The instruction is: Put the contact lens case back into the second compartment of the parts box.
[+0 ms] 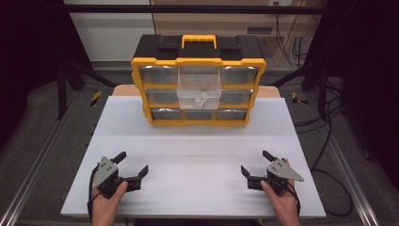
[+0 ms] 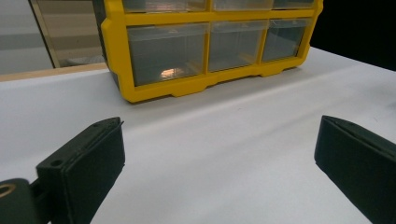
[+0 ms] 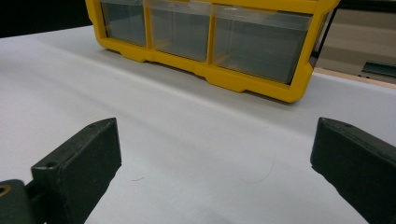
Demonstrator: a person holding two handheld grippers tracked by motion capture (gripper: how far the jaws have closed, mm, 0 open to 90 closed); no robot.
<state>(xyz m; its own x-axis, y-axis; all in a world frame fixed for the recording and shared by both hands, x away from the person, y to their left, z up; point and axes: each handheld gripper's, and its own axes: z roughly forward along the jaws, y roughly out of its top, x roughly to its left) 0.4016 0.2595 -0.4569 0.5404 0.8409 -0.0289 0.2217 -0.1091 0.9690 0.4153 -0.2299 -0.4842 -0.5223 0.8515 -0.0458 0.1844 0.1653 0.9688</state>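
Nothing had yet been gripped, so the work looked to be at its start. The yellow-and-black drawer organizer (image 1: 198, 80) stood in the upper middle of the high view, at the far edge of the white table (image 1: 193, 155), and its clear middle drawer (image 1: 199, 91) stuck out toward the person with a few small pale pieces (image 1: 201, 99) lying in it. Both grippers rested low in the frame, well apart from the cabinet. The left gripper (image 1: 133, 164) sat at the lower left, held in the left hand (image 1: 109, 201), its jaws spread wide with only bare table between them; in the left gripper view its black jaws rose at the bottom corners, and the organizer's lowest row of drawers crossed the top. The right gripper (image 1: 256, 162) mirrored it at the lower right, held by the right hand (image 1: 281, 201), likewise wide open and empty, aimed up and inward toward the cabinet. Judging from the pulled-out drawer, the next move would probably call for one gripper to travel up the frame to that drawer, either to pick out the pieces or to push it shut.
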